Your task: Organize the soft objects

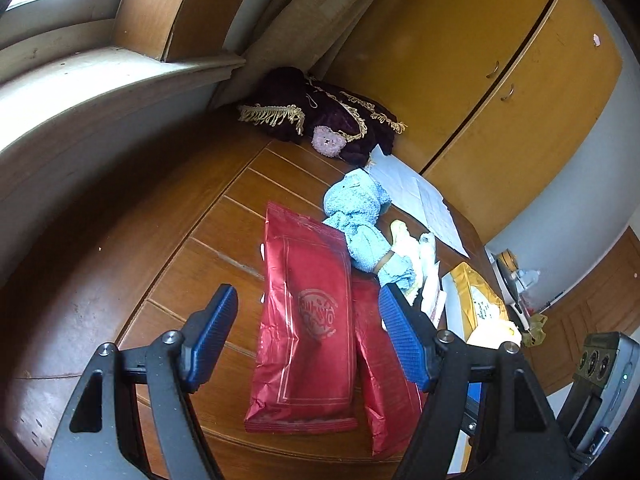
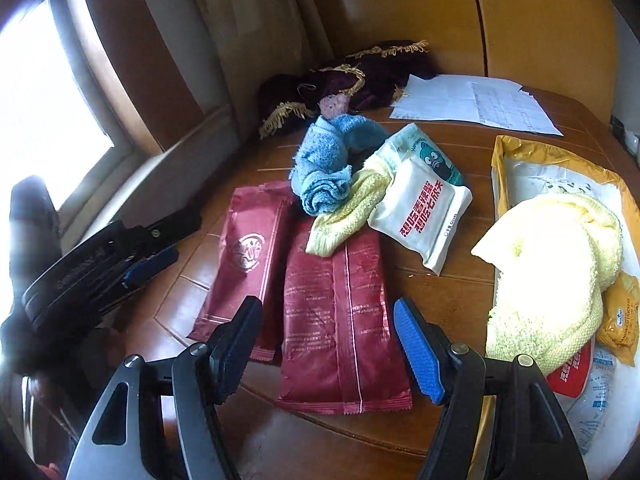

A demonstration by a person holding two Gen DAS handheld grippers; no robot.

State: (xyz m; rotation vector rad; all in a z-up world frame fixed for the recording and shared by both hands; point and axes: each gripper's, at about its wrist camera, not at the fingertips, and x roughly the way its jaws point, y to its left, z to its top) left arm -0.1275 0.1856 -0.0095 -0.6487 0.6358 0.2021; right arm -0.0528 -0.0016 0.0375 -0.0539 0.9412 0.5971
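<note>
- The left claw is held spread wide above the wooden tabletop, with nothing between its blue pads; a red foil packet is seen lying flat below the gap.
- The right claw is likewise spread and empty, poised over a second red foil packet that lies beside the first, their long edges touching or slightly overlapped.
- A rolled blue towel is found just beyond the red packets, its end resting on a yellow cloth that overlaps the top of the second packet.
- A white snack pack with red lettering is propped against the yellow cloth, with a smaller teal-printed pack behind it.
- To the right, a large bundled yellow towel is heaped on a yellow-and-white plastic mailer bag; an orange cracker packet is wedged at its edge.
- At the far corner of the tabletop a dark purple fringed cloth is piled, with a small pink knitted piece on it.
- White paper sheets are spread next to the purple cloth, in front of the yellow cabinet doors.
- The left claw's body is seen at the left edge of the right wrist view, beside the first packet.
</note>
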